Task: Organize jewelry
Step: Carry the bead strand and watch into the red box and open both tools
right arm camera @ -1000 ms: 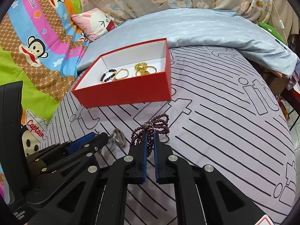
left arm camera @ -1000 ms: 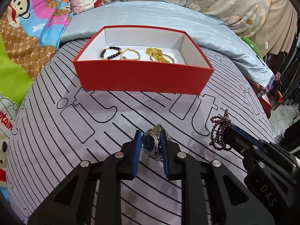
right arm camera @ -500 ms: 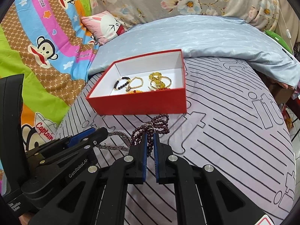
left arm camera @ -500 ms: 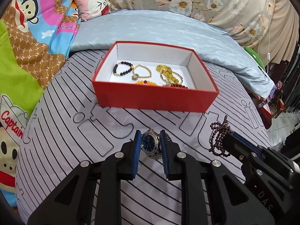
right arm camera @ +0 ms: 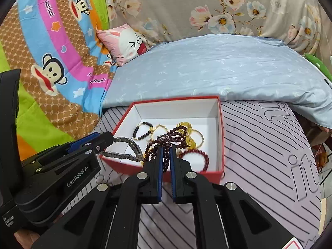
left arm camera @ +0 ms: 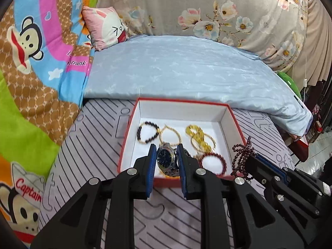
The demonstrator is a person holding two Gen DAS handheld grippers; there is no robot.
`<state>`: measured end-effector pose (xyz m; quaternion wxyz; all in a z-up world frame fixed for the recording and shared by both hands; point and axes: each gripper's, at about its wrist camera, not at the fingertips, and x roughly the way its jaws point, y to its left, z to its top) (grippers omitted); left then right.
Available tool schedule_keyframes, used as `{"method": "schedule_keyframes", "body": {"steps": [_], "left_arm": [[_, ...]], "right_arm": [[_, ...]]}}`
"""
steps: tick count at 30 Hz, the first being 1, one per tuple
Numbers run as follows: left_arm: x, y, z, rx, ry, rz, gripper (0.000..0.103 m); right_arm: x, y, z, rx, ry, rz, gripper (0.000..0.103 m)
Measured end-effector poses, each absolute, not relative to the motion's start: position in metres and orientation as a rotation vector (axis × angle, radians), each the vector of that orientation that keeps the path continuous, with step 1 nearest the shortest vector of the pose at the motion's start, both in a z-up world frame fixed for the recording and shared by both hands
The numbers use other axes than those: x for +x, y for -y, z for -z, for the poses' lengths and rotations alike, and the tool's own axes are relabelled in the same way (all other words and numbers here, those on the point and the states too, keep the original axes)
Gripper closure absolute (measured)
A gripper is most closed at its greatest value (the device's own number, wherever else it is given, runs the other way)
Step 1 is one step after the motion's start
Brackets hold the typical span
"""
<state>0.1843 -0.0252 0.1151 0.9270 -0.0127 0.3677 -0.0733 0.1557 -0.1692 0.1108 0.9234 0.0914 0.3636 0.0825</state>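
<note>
The left gripper (left arm camera: 165, 159) is covering part of the watch (left arm camera: 167, 160), its band (right arm camera: 124, 149) showing only in the right view. The garnet strand (right arm camera: 166, 143) is hiding bracelets behind it at twelve o'clock.

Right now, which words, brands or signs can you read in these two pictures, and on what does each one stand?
"GenRobot.AI": on the side of the left gripper, in the right wrist view.
"Captain": on the cartoon blanket.
"it": printed large on the striped sheet.
"frank": on the blanket's pink band; the letters before it are hidden.
Small white print low on the left gripper's body: too small to read.
Watch dial: too blurred to read.
</note>
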Motion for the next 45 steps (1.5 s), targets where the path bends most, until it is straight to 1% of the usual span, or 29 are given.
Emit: {"method": "schedule_keyframes", "body": {"steps": [8, 12, 18, 27, 31, 32, 33, 34, 45], "left_arm": [[0.233, 0.034, -0.101, 0.002, -0.77, 0.136, 0.083], [0.249, 0.039, -0.089, 0.012, -0.792, 0.132, 0.083], [0.263, 0.043, -0.072, 0.021, -0.819, 0.127, 0.083], [0.272, 0.045, -0.057, 0.023, -0.845, 0.127, 0.083], [0.274, 0.043, -0.055, 0.016, -0.845, 0.115, 0.082], [0.274, 0.042, -0.056, 0.013, -0.844, 0.109, 0.079], [0.274, 0.041, -0.056, 0.009, -0.842, 0.111, 0.076], [0.274, 0.041, -0.057, 0.013, -0.838, 0.105, 0.076], [0.26, 0.033, -0.045, 0.011, -0.856, 0.085, 0.076]], "right_arm": [[0.2, 0.169, -0.102, 0.173, -0.761, -0.151, 0.096], [0.216, 0.169, -0.089, 0.164, -0.784, -0.144, 0.096], [0.23, 0.173, -0.071, 0.168, -0.816, -0.132, 0.096], [0.239, 0.173, -0.058, 0.167, -0.839, -0.121, 0.096], [0.238, 0.172, -0.055, 0.162, -0.84, -0.119, 0.091], [0.238, 0.171, -0.055, 0.156, -0.838, -0.12, 0.09], [0.238, 0.171, -0.056, 0.152, -0.838, -0.116, 0.086], [0.237, 0.171, -0.056, 0.15, -0.837, -0.113, 0.083], [0.224, 0.164, -0.044, 0.14, -0.86, -0.123, 0.084]]}}
